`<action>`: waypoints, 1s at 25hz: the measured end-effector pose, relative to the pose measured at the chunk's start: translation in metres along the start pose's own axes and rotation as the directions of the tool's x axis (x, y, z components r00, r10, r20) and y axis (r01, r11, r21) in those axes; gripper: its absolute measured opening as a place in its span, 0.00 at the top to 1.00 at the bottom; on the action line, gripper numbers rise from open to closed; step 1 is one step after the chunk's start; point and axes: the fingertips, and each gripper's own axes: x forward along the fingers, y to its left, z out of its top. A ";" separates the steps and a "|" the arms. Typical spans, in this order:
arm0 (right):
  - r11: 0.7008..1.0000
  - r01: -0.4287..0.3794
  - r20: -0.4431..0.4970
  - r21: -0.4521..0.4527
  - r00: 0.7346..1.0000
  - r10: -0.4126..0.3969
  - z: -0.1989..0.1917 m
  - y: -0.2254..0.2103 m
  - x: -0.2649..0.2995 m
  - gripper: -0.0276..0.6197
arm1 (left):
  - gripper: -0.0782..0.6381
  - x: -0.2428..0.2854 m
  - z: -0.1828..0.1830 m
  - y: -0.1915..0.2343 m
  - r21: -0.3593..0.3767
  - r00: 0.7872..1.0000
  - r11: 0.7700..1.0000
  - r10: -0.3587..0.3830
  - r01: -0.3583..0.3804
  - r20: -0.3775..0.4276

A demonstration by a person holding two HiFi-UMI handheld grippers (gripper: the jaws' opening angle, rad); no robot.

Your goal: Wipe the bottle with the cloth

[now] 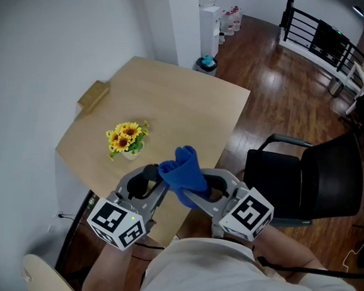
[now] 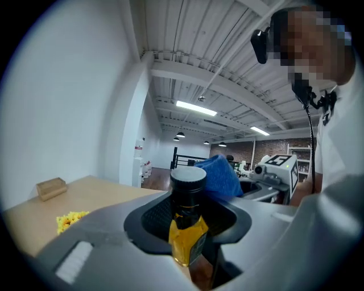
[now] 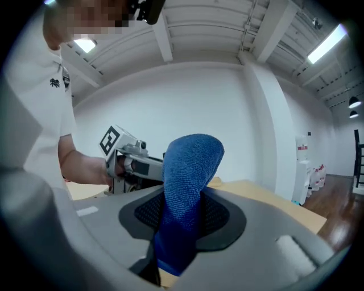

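Blue cloth pinched upright in closed jaws of right gripper. Amber, black-capped bottle clamped in left gripper. Both raised over near tabletop edge, cloth just beside cap. Advised: bottle kept steady, cloth fold drawn down glass, pressure kept light.

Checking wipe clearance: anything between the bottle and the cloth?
Nothing. In the left gripper view the cloth shows directly behind the bottle, at its cap; whether they touch, can't tell.
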 end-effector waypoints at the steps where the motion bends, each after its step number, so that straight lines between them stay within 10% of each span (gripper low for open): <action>1: 1.000 0.010 -0.004 0.030 1.000 -0.010 -0.008 -0.001 0.003 0.74 | 0.68 0.001 0.001 0.000 -0.011 1.000 1.000 -0.005 0.005 0.005; 14: 0.926 0.169 -0.328 0.337 0.943 -0.053 -0.190 -0.026 0.005 0.74 | 0.68 -0.019 0.031 -0.003 -0.011 0.996 0.999 -0.045 0.046 0.071; 21: 0.804 -0.021 -0.216 0.595 0.959 0.186 -0.163 0.024 0.048 0.74 | 0.68 -0.016 0.030 -0.020 0.027 0.994 0.995 -0.093 0.092 0.053; 25: 0.802 -0.012 -0.244 0.598 0.950 0.196 -0.166 0.035 0.046 0.74 | 0.68 -0.018 0.018 -0.019 0.056 0.996 0.995 -0.087 0.086 0.019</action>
